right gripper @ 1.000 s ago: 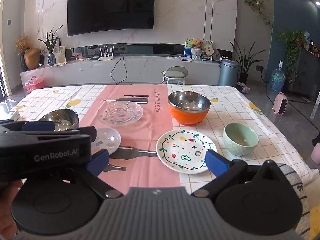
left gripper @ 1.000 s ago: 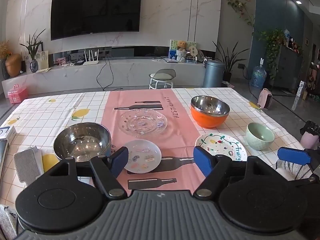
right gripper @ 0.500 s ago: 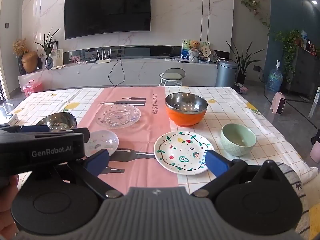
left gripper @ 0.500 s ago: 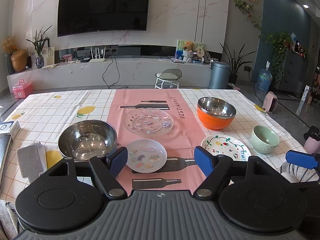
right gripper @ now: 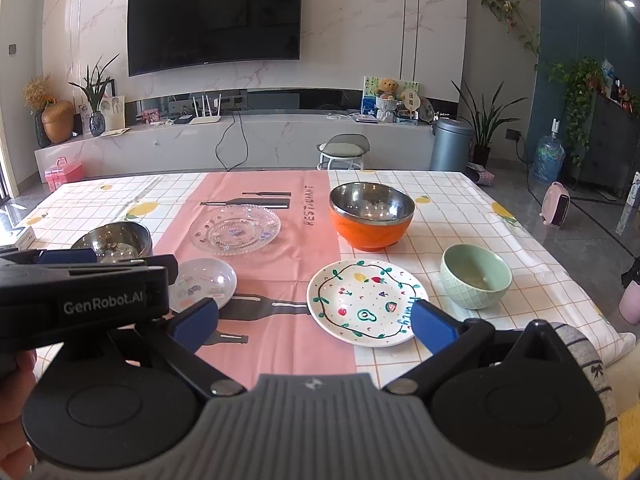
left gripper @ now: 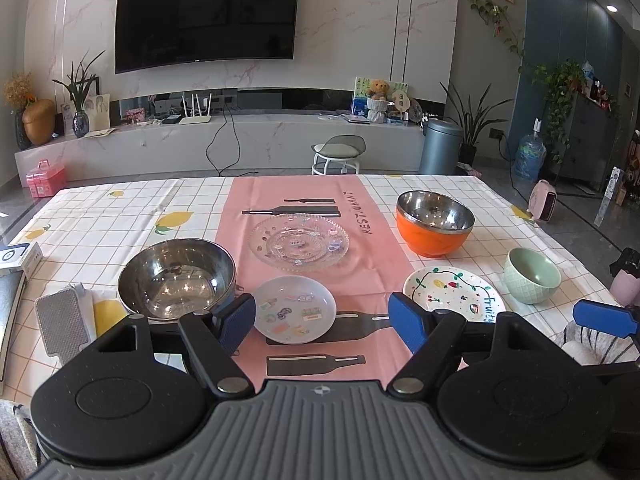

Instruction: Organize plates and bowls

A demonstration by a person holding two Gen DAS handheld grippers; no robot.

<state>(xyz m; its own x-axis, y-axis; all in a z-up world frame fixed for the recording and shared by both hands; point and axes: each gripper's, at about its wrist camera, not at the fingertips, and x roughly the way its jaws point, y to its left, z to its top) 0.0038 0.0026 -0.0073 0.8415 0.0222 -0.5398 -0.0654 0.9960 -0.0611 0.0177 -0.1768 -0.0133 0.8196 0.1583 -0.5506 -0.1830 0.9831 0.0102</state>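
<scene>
Both views are rising a bit vs earlier, so I'm hovering L gripper [left gripper: 322,322] & R gripper [right gripper: 314,322] spread wide, gripping nothing, near edge, small sticker plate [left gripper: 295,309] just ahead, painted plate [right gripper: 366,302] right, for first pick.

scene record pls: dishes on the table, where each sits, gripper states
plates: clear glass plate far on the pink runner; small sticker plate near on the runner; painted fruit plate on the checked cloth
bowls: steel bowl left of the runner; orange bowl with steel lining, far right; green bowl right of the painted fruit plate
stacking: none, every dish sits apart
left gripper: open, empty, above the near table edge
right gripper: open, empty, facing the painted fruit plate
surface: tablecloth, checked with lemons
</scene>
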